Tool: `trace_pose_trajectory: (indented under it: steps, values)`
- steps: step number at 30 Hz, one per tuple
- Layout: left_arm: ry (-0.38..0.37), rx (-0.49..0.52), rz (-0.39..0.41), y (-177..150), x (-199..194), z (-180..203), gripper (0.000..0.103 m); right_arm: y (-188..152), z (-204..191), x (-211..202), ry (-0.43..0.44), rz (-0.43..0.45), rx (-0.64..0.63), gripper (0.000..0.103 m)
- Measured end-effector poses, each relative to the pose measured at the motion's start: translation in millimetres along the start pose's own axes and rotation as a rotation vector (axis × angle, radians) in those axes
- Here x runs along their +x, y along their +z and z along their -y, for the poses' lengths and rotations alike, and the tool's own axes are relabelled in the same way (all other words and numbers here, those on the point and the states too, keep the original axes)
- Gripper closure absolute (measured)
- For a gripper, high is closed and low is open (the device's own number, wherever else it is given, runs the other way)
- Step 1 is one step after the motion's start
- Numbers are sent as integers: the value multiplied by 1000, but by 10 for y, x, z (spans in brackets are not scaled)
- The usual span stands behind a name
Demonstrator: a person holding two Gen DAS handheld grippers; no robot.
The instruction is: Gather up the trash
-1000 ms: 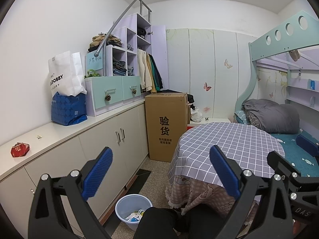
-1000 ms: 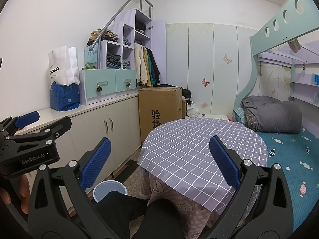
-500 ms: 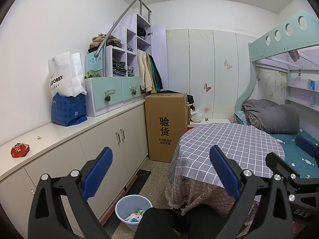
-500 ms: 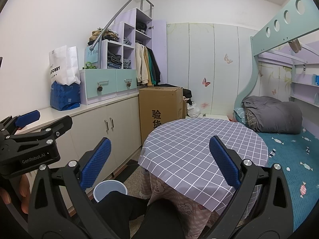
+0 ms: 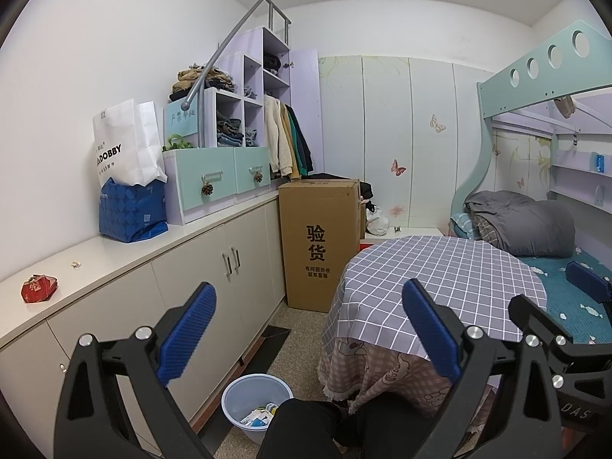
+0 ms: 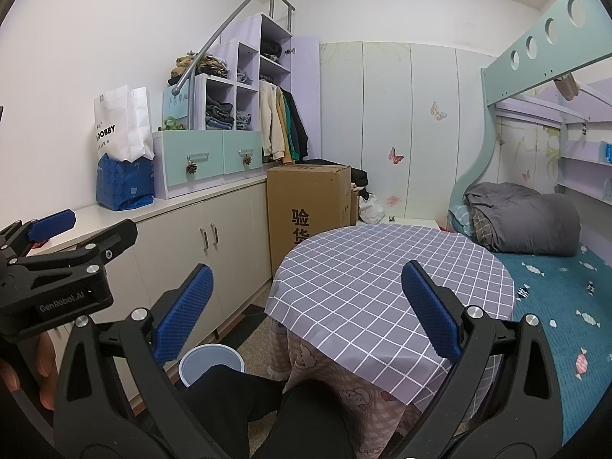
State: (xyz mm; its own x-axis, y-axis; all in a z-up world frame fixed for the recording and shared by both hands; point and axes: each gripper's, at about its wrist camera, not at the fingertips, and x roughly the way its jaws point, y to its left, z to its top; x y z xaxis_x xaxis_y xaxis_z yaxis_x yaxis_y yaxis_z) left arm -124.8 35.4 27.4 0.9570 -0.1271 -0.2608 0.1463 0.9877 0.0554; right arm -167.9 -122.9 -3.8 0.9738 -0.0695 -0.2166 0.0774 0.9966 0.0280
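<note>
A crumpled red wrapper [image 5: 39, 288] lies on the white countertop [image 5: 114, 252] at the far left, with a small pale scrap [image 5: 75, 264] farther along. A light blue trash bin [image 5: 255, 401] with some litter inside stands on the floor below; its rim shows in the right wrist view [image 6: 212, 361]. My left gripper [image 5: 310, 329] is open and empty, held in the air well right of the wrapper. My right gripper [image 6: 306, 317] is open and empty, in front of the round table [image 6: 382, 267]. The left gripper's body shows at the left of the right wrist view [image 6: 57, 267].
A blue bag [image 5: 132, 210] and white paper bag [image 5: 126, 145] stand on the counter beside teal drawers [image 5: 214, 179]. A tall cardboard box [image 5: 319, 241] stands past the cabinets. A bunk bed [image 5: 535, 229] with grey bedding fills the right. My dark-trousered legs [image 5: 306, 428] are at the bottom.
</note>
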Motion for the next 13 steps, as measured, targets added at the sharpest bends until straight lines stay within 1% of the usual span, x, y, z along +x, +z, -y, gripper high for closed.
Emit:
trace_pose_trajectory:
  steps: [8, 13]
  values:
    - [3, 2, -3, 1, 16, -8, 7, -37, 48, 23, 0, -13, 9, 6]
    - [12, -10, -22, -5, 69, -46, 7, -58, 80, 50, 0, -25, 16, 6]
